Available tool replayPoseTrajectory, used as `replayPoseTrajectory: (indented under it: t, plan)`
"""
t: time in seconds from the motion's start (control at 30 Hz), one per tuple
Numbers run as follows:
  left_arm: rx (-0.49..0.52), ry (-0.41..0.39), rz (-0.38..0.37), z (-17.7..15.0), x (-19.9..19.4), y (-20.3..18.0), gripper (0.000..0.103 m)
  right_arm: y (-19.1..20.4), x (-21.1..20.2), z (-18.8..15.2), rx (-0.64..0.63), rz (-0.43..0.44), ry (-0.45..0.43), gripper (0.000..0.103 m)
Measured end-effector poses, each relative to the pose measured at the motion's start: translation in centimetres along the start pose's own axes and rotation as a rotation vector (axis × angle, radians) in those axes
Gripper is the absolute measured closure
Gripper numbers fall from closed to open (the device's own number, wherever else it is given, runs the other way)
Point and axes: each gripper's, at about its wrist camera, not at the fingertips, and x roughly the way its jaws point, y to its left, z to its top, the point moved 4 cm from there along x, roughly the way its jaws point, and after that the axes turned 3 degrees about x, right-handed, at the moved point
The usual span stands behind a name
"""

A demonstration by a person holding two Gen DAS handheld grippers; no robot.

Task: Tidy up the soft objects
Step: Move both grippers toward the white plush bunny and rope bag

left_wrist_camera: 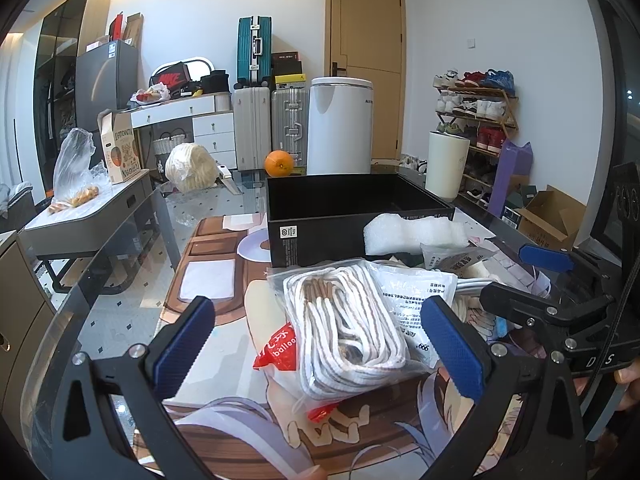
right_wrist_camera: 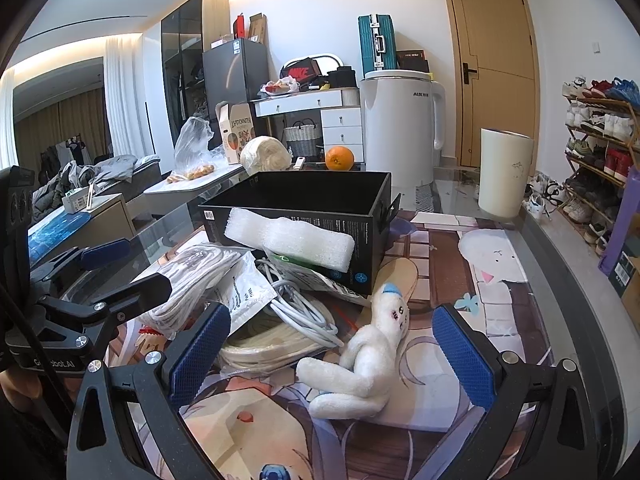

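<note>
Glass table (right_wrist_camera: pixel 560 248), covered by a printed cartoon mat (right_wrist_camera: pixel 440 280). On the mat: black box (right_wrist_camera: pixel 304 200), bagged laces (left_wrist_camera: pixel 348 328), cable coil (right_wrist_camera: pixel 300 312), plush toy (right_wrist_camera: pixel 368 356). On bare glass beyond: orange (right_wrist_camera: pixel 339 158), white cup (right_wrist_camera: pixel 505 172).

The box (left_wrist_camera: pixel 320 236) hides its own floor behind its near wall in both views, so its contents cannot be told. The foam (right_wrist_camera: pixel 290 236) and a printed bag (right_wrist_camera: pixel 244 296) cover part of the cable (right_wrist_camera: pixel 304 312). Small print on the bag is unreadable. The mat (right_wrist_camera: pixel 500 280) picture is cut off at the bottom edge.
</note>
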Motion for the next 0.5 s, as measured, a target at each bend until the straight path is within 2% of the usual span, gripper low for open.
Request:
replayPoseTrajectory:
  t: [0.5]
  plan:
    - [0.010, 0.033, 0.003, -0.03, 0.65, 0.02, 0.000, -0.19, 0.09, -0.10, 0.001, -0.008, 0.009, 0.000]
